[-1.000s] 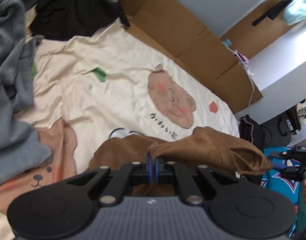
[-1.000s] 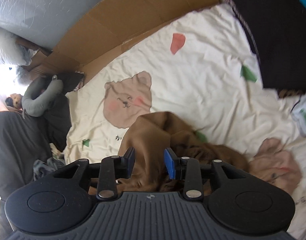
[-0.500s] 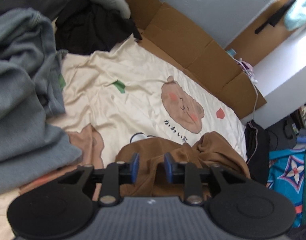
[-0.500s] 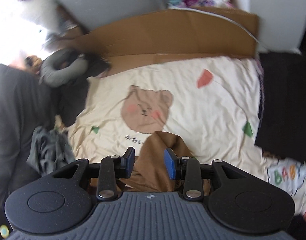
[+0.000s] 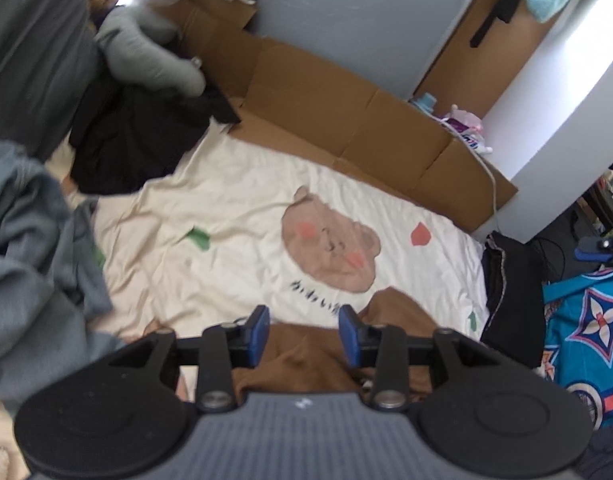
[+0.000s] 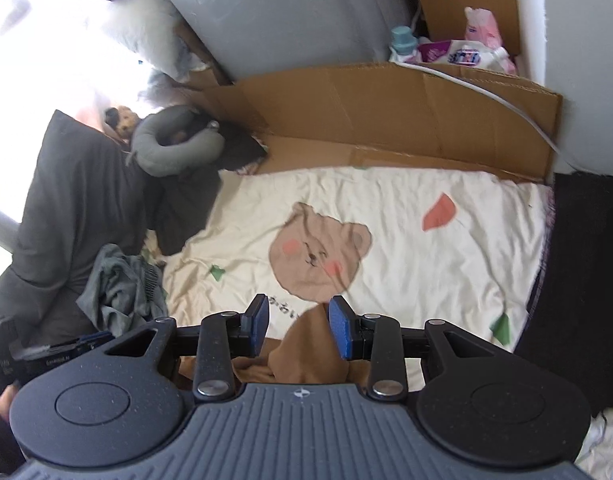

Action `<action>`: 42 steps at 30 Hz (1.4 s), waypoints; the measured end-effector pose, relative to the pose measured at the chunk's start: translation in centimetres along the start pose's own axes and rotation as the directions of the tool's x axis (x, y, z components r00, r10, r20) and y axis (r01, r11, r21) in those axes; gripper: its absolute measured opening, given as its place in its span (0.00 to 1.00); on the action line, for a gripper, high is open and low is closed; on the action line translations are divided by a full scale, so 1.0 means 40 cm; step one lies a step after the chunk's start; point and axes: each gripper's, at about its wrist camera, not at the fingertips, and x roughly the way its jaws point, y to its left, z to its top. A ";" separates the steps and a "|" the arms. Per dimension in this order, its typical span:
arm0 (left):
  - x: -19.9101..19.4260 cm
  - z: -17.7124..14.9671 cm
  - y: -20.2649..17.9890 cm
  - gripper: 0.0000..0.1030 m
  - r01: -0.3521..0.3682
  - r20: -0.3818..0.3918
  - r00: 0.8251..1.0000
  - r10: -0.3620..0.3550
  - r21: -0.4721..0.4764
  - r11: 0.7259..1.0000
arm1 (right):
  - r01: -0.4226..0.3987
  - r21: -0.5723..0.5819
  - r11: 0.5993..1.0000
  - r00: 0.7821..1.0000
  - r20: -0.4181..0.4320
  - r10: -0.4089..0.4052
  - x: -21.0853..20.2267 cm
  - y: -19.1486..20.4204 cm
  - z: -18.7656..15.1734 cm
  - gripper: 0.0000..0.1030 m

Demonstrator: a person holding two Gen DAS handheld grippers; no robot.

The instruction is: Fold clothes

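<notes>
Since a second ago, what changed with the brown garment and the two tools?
The left tool let go of the brown garment: its jaws have just been opening and grip nothing. The right tool widened slightly, also empty. Both rose away. The garment stays heaped on the bear-print sheet.

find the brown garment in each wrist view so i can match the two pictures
Left wrist: the brown garment lies bottom centre on the cream sheet, beyond the left gripper.
Right wrist: it sits bottom centre, beyond the right gripper.
Shared landmark: the bear print just above the garment.
</notes>
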 end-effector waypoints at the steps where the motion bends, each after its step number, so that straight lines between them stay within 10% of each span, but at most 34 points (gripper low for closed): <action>1: 0.008 0.008 -0.016 0.44 0.007 -0.003 1.000 -0.007 0.002 1.000 | -0.015 -0.008 1.000 1.000 0.005 0.015 0.007 -0.011 0.001 0.45; 11: 0.205 -0.010 -0.178 0.44 0.105 -0.095 0.990 -0.102 0.021 0.994 | -0.072 -0.115 0.991 0.997 -0.024 0.070 0.161 -0.097 -0.025 0.45; 30: 0.498 -0.182 -0.345 0.64 0.261 -0.347 0.908 -0.233 0.036 0.965 | -0.058 -0.172 0.983 0.995 -0.092 0.043 0.408 -0.229 -0.173 0.45; 32: 0.524 -0.193 -0.339 0.60 0.258 -0.349 0.908 -0.232 0.031 0.966 | -0.054 -0.175 0.983 0.996 -0.085 0.040 0.427 -0.241 -0.177 0.45; 36: 0.576 -0.200 -0.304 0.04 0.237 -0.371 0.902 -0.219 0.004 0.971 | -0.054 -0.198 0.979 0.995 -0.088 0.037 0.480 -0.252 -0.188 0.45; 42: 0.558 -0.162 -0.243 0.01 0.252 -0.334 0.914 -0.231 0.019 0.968 | -0.093 -0.231 0.969 0.991 -0.116 0.068 0.570 -0.261 -0.210 0.45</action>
